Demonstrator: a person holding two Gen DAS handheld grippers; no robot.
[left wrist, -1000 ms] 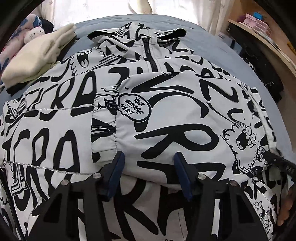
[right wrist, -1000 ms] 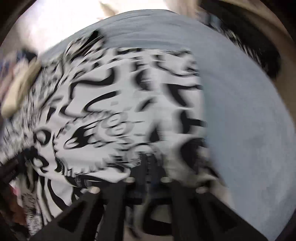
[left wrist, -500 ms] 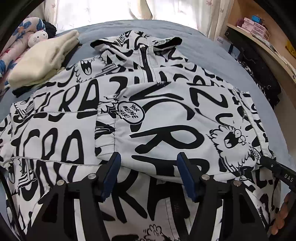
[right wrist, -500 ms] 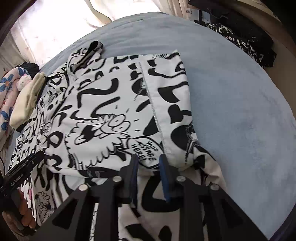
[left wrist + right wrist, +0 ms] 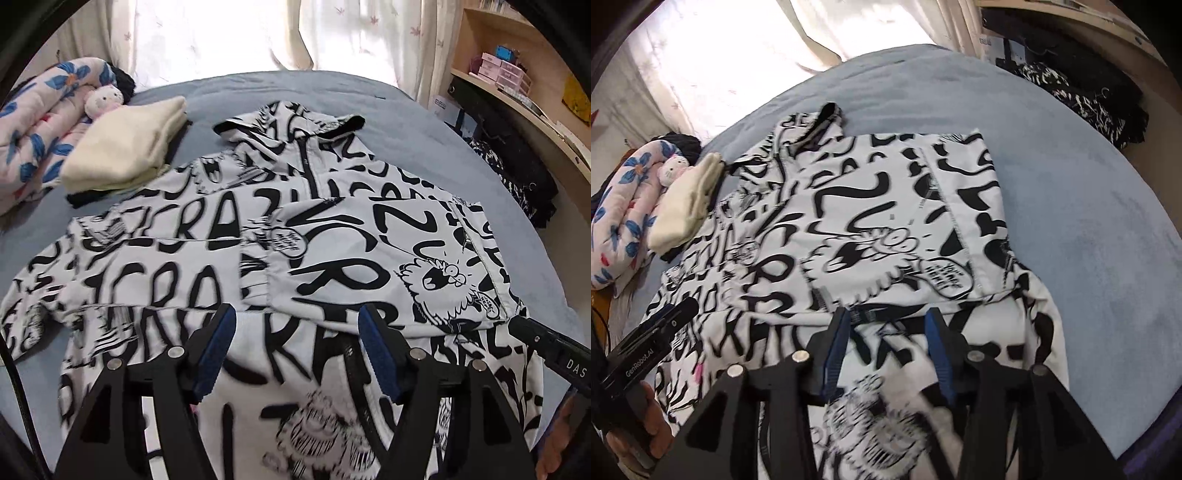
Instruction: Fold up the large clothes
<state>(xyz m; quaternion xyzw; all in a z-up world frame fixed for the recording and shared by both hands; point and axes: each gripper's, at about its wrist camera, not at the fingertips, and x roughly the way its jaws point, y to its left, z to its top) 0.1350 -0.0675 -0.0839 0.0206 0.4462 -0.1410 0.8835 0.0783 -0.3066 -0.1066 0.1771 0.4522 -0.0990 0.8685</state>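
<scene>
Now my left tongs [image 5: 297, 334] stand wide apart with nothing between the blue pads, hanging just above the lower front of the jacket [image 5: 229, 236]. My right tongs [image 5: 886, 332] are parted too, less widely, and grip nothing; they hang over the jacket [image 5: 871, 206] near its right edge, just below the folded-in sleeve.

That black-and-white graffiti-print zip jacket lies spread on the grey-blue bed [image 5: 424, 133], collar at the far end, hem toward me. Its right sleeve [image 5: 369, 258] is folded across the chest, cuff near the middle, and a cartoon creature with an open mouth [image 5: 439, 277] shows on it. The left sleeve [image 5: 122, 266] lies out toward the left side of the bed.

Beside the jacket's left shoulder sits a folded cream garment [image 5: 125, 147], resting on something dark, its near corner touching the jacket. Farther left lies a rolled floral quilt [image 5: 37, 125] with a small pink-and-white plush toy [image 5: 103, 101] against it. At the right a wooden shelf [image 5: 517, 88] carries small pink boxes [image 5: 498, 70]; what they hold I cannot tell. Dark clothing [image 5: 1082, 92] is heaped past the bed's right edge.
</scene>
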